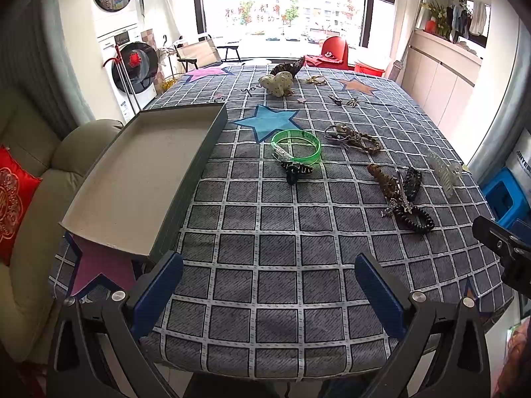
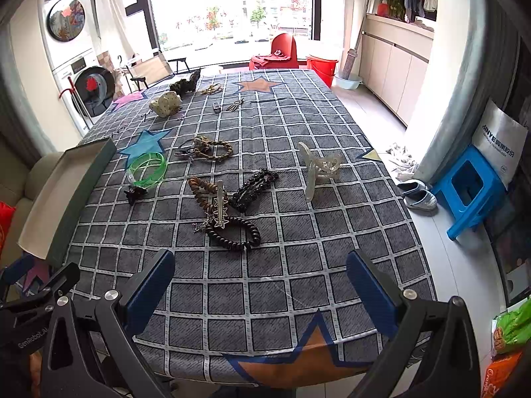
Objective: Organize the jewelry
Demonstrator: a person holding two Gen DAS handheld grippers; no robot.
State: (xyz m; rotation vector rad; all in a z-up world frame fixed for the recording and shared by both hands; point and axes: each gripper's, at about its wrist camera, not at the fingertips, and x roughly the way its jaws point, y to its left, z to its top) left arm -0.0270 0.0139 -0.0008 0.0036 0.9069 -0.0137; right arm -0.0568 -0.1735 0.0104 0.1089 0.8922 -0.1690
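Observation:
Jewelry and hair pieces lie scattered on the checked tablecloth (image 1: 265,232). A green bangle (image 1: 296,144) (image 2: 147,168) rests mid-table beside a small black clip (image 1: 296,169). A black coil hair tie (image 2: 234,230) (image 1: 416,219), a brown coil tie (image 2: 200,190), a silver star clip (image 2: 220,207) and a black beaded barrette (image 2: 254,189) cluster together. A clear claw clip (image 2: 320,169) (image 1: 444,169) stands to the right. An empty shallow grey box (image 1: 139,179) (image 2: 66,195) sits at the left. My left gripper (image 1: 268,285) and right gripper (image 2: 260,285) both hang open over the near edge, holding nothing.
A braided cord with rings (image 1: 353,137), a spotted cream scrunchie (image 1: 277,83), small keys (image 1: 345,99) and a dark scrunchie (image 1: 292,64) lie farther back. A beige sofa with a red cushion (image 1: 13,199) is left, and a blue stool (image 2: 471,189) stands on the floor right.

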